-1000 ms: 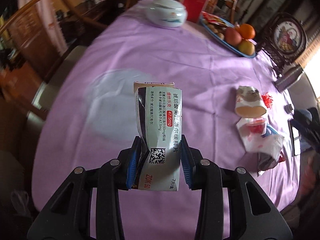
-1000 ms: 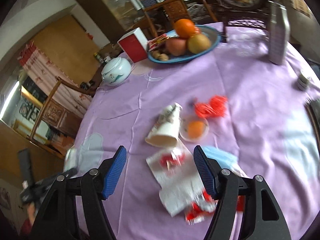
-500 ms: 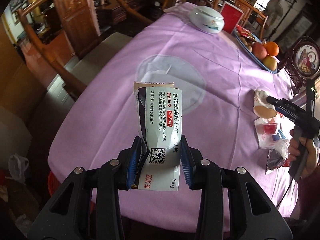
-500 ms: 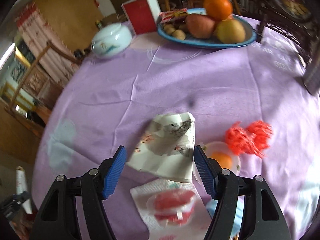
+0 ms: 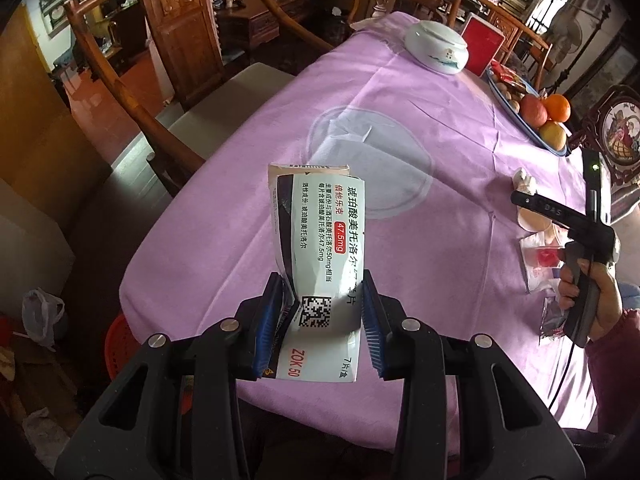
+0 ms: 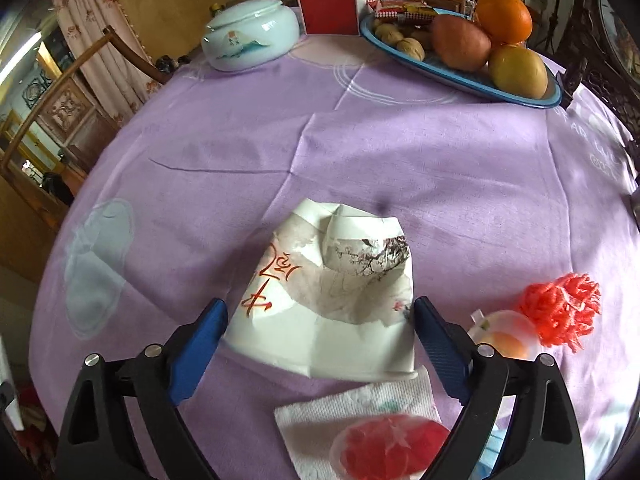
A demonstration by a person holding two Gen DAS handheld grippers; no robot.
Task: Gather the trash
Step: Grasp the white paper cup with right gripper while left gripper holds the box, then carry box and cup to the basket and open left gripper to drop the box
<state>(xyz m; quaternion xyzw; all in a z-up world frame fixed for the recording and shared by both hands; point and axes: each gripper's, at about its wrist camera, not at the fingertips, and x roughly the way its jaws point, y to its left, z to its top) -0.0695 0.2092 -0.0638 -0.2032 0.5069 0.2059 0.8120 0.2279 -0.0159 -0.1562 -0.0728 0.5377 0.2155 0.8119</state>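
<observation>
Above the desk's (image 5: 400, 128) near edge the left hand-held gripper (image 5: 322, 320) pinches a crumpled medicine box (image 5: 320, 248), while the right hand-held gripper (image 6: 320, 344), jaws just widened, straddles the crushed paper cup (image 6: 332, 300) without touching.

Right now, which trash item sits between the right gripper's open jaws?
The crushed paper cup, lying on its side between the right gripper. The tissue with the red jelly cup lies nearer the camera; the red tassel lies outside, rightward.
</observation>
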